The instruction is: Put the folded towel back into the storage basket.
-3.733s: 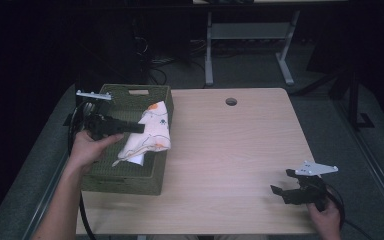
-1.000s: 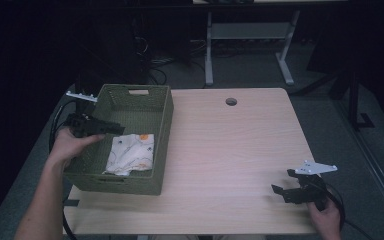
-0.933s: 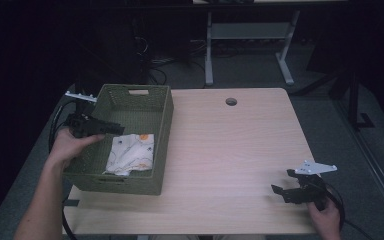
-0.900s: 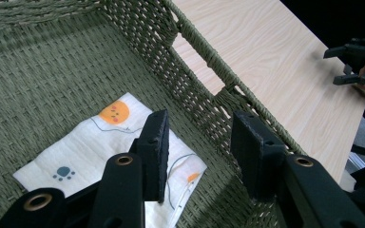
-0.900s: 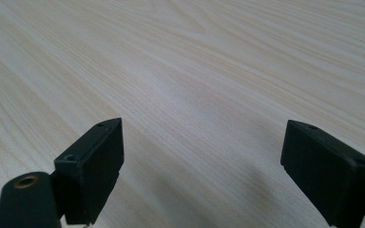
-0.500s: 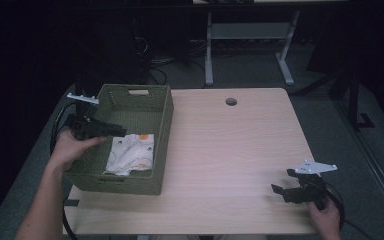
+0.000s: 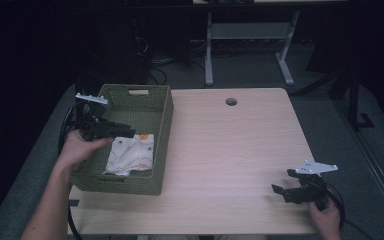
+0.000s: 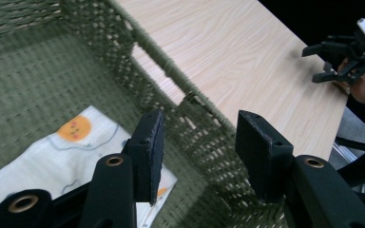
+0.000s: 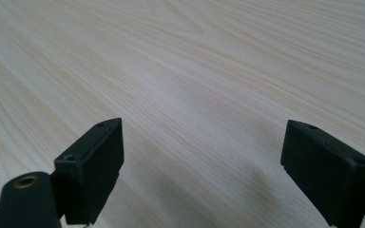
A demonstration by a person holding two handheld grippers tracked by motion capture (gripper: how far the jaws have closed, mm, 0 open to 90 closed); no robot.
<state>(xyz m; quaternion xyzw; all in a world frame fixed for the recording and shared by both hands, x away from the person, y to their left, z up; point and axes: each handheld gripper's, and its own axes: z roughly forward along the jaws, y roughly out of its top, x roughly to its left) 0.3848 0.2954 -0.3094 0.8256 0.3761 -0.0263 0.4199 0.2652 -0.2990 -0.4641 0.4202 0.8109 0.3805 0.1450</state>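
Printed cloth (image 7: 130,154): lies loose in woven basket (image 7: 161,117). Left gripper (image 7: 126,132) above it, fingers spread, empty. Right gripper (image 7: 279,190), fingers spread, idle over tabletop (image 7: 230,145).

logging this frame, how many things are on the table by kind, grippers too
basket: 1
cloth: 1, lying inside the basket
grippers: 2, left gripper, right gripper
total: 4

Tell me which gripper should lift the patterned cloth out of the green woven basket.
Left. The left gripper is open over the green woven basket, just above the white patterned cloth. The right gripper sits across the table.
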